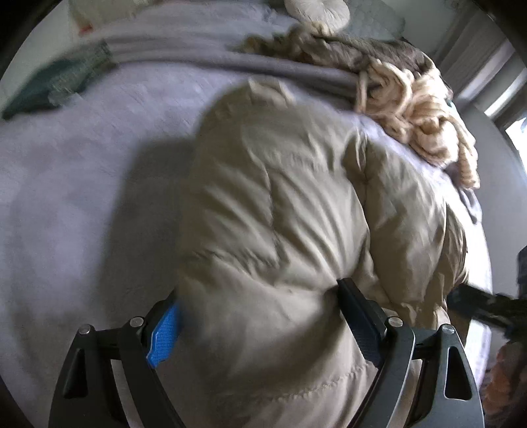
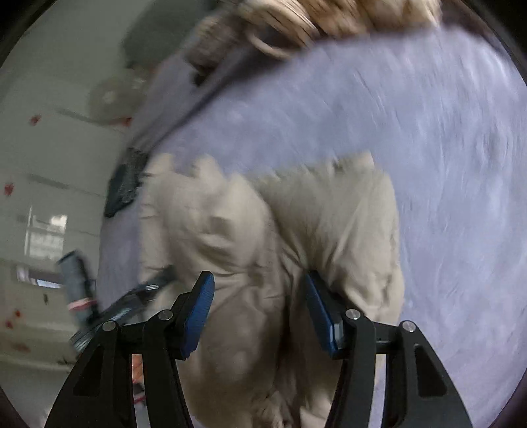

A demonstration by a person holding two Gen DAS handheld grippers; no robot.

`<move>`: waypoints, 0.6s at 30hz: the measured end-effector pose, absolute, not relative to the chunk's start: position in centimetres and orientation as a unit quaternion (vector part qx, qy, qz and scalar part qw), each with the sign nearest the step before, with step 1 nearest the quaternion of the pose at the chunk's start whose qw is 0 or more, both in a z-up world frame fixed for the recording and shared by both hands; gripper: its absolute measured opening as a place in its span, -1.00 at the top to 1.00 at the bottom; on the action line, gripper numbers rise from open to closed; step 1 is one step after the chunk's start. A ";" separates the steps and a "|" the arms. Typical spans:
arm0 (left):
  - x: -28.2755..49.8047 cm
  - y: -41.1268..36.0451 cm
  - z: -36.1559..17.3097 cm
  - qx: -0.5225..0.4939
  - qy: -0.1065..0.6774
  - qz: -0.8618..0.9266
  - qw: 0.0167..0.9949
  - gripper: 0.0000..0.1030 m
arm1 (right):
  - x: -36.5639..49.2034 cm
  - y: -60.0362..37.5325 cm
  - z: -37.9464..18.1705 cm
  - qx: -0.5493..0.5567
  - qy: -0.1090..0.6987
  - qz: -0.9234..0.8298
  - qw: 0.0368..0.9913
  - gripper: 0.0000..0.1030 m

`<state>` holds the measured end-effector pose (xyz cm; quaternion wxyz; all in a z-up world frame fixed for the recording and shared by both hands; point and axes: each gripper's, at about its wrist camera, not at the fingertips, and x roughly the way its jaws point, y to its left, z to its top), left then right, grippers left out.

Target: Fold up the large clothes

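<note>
A puffy beige quilted jacket [image 1: 290, 204] lies bunched on a lavender bed cover [image 1: 82, 197]. My left gripper [image 1: 260, 306] straddles the jacket's near edge; thick fabric fills the gap between its blue-padded fingers [image 1: 166, 332], and the jaws stand wide. In the right wrist view the same jacket [image 2: 237, 224] hangs between my right gripper's [image 2: 260, 296] blue pads [image 2: 197, 316], which press a thick fold of it. The right gripper shows at the left wrist view's right edge [image 1: 487, 306]. Both views are motion-blurred.
A cream chunky-knit throw [image 1: 415, 108] and a brown blanket [image 1: 362, 49] lie at the bed's far right. A dark green cloth [image 1: 56, 85] lies far left, a pale cushion [image 1: 316, 10] at the top. Lavender bed cover [image 2: 428, 148] spreads right; wall and floor lie left.
</note>
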<state>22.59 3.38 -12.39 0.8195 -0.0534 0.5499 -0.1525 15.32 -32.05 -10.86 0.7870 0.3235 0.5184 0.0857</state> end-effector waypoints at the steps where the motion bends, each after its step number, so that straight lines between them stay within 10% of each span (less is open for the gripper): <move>1: 22.6 3.9 -11.1 -0.056 0.522 -0.145 0.839 -0.72 | 14.3 -32.5 -11.4 0.339 0.520 0.085 0.779 -0.18; 6: 24.4 3.5 -9.9 -0.057 0.504 -0.158 0.847 -0.67 | 16.0 -32.4 -12.1 0.388 0.502 0.122 0.764 -0.02; 7: 24.6 3.0 -10.3 -0.056 0.509 -0.162 0.844 -0.61 | 16.4 -32.2 -12.2 0.391 0.499 0.126 0.763 0.66; 8: 24.8 2.5 -10.7 -0.054 0.517 -0.167 0.838 -0.58 | 16.9 -31.9 -12.4 0.385 0.504 0.119 0.764 0.92; 18: 23.7 -2.2 -12.2 0.023 0.514 -0.158 0.843 -0.58 | 15.4 -33.8 -14.7 0.385 0.501 0.098 0.769 0.91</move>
